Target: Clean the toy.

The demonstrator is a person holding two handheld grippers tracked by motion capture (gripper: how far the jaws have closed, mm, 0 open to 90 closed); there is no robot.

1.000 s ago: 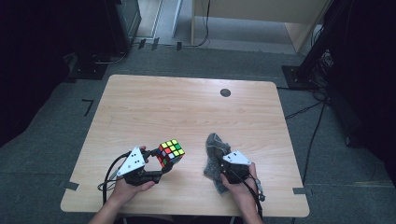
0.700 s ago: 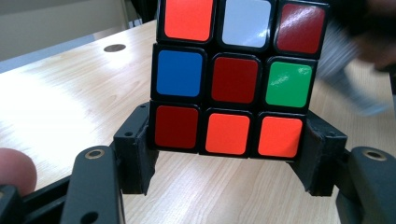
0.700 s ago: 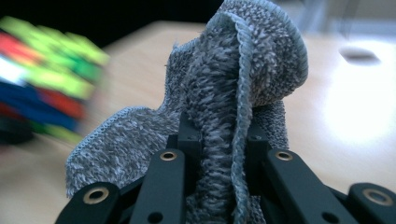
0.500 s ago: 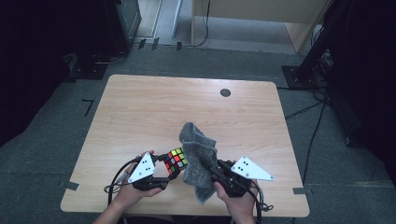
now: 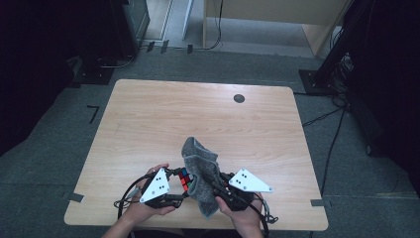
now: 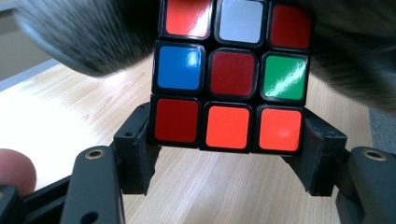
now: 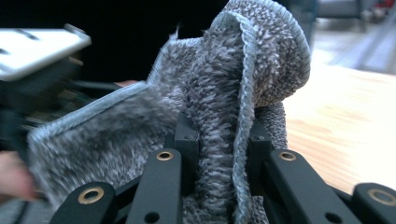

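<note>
A scrambled puzzle cube (image 5: 184,178) (image 6: 231,74) is held off the table by my left gripper (image 5: 179,187) (image 6: 229,150). Its jaws press on the cube's two lower side faces; a face of red, orange, blue, green and white stickers looks at that camera. A grey fluffy cloth (image 5: 200,173) (image 7: 219,93) is pinched in my right gripper (image 5: 214,187) (image 7: 219,147), which is shut on a fold of it. The cloth stands up and drapes against the cube's right side and over its top. In the left gripper view the cloth (image 6: 88,42) hangs blurred behind the cube.
The wooden table (image 5: 198,119) has a small dark round cap (image 5: 239,98) near its far right. Both hands work at the near edge. Around the table lies grey carpet with cables and dark stands.
My right gripper has lifted the cloth off the table and swung it left against the cube. The left gripper with the cube has shifted slightly toward the near edge.
</note>
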